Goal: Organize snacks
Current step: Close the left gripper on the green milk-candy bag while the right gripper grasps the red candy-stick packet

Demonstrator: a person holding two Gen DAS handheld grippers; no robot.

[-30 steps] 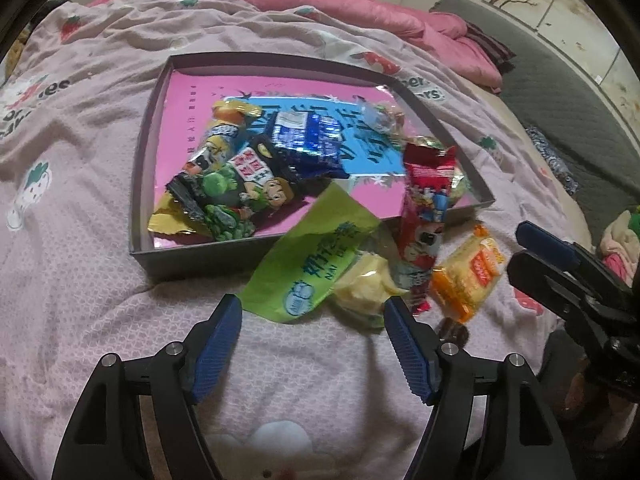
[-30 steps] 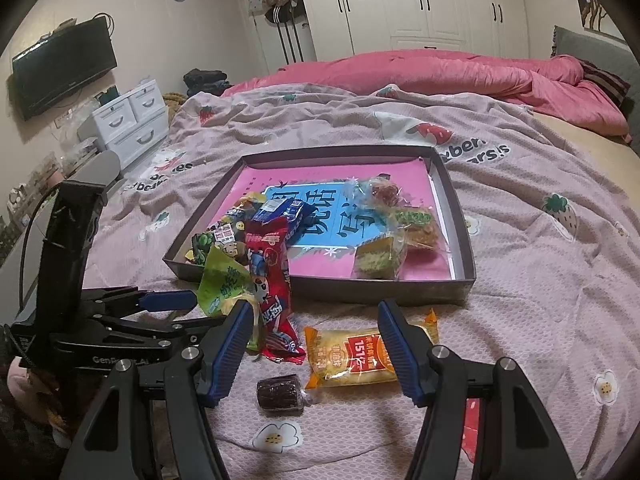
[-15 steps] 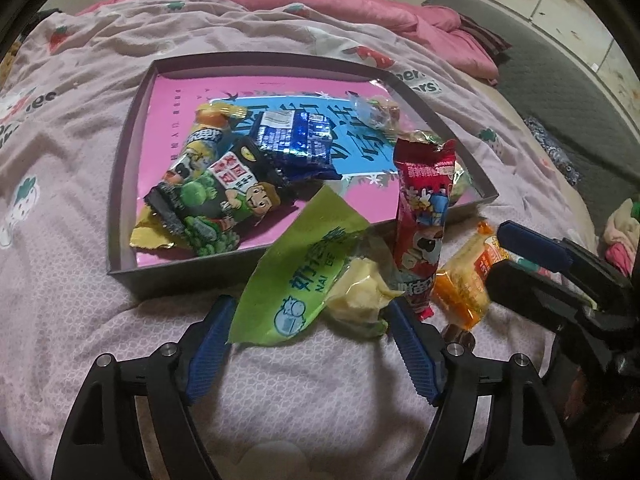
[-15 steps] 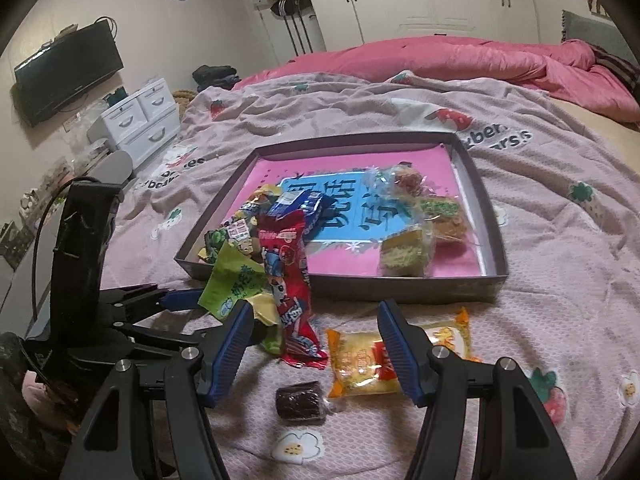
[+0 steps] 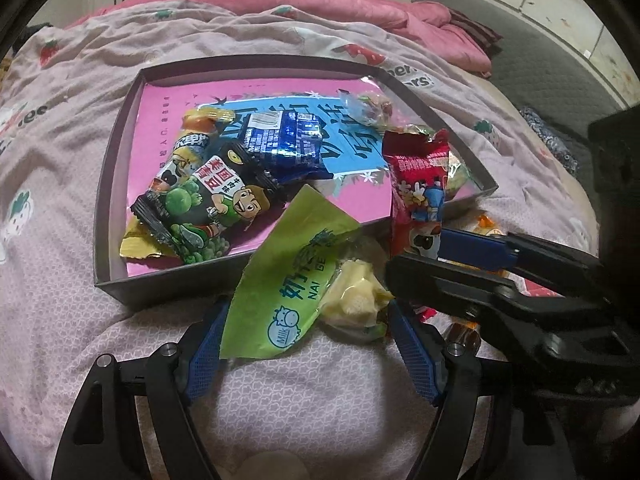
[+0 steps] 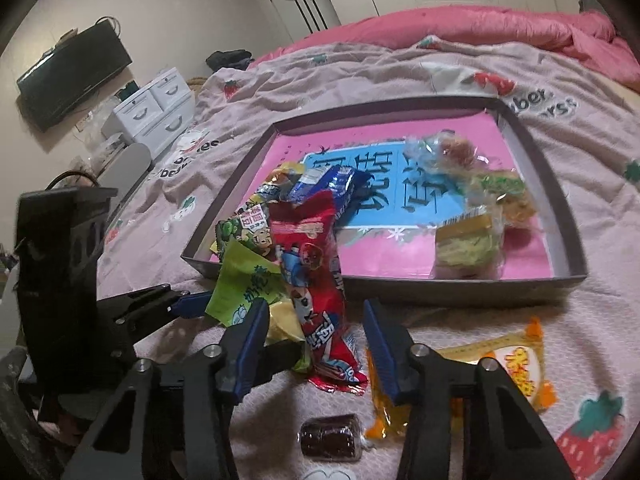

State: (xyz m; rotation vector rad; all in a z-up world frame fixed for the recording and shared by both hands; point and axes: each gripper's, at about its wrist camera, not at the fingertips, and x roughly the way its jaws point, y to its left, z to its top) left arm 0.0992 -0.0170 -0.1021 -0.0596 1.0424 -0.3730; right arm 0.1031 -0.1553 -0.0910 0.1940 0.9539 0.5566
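Observation:
A grey shallow box (image 5: 120, 184) with a pink and blue liner sits on the bed and holds several snack packets. A green milk-candy packet (image 5: 288, 280) and a red packet (image 5: 420, 200) lean over its near wall. My left gripper (image 5: 308, 348) is open, its blue pads on either side of the green packet's lower end. My right gripper (image 6: 316, 340) is open around the red packet (image 6: 316, 280). In the right wrist view an orange packet (image 6: 516, 364) and a dark wrapped candy (image 6: 328, 436) lie on the sheet. The right gripper also shows in the left wrist view (image 5: 460, 256).
The box (image 6: 560, 216) lies on a pink printed bedsheet (image 5: 52, 240). A pink quilt (image 6: 480, 28) is bunched at the far side. White drawers (image 6: 156, 108) and a wall TV (image 6: 72, 72) stand beyond the bed's left edge.
Both grippers have moved forward toward the box. The left one has come up around the green packet and the right one around the red packet. Both stay open.

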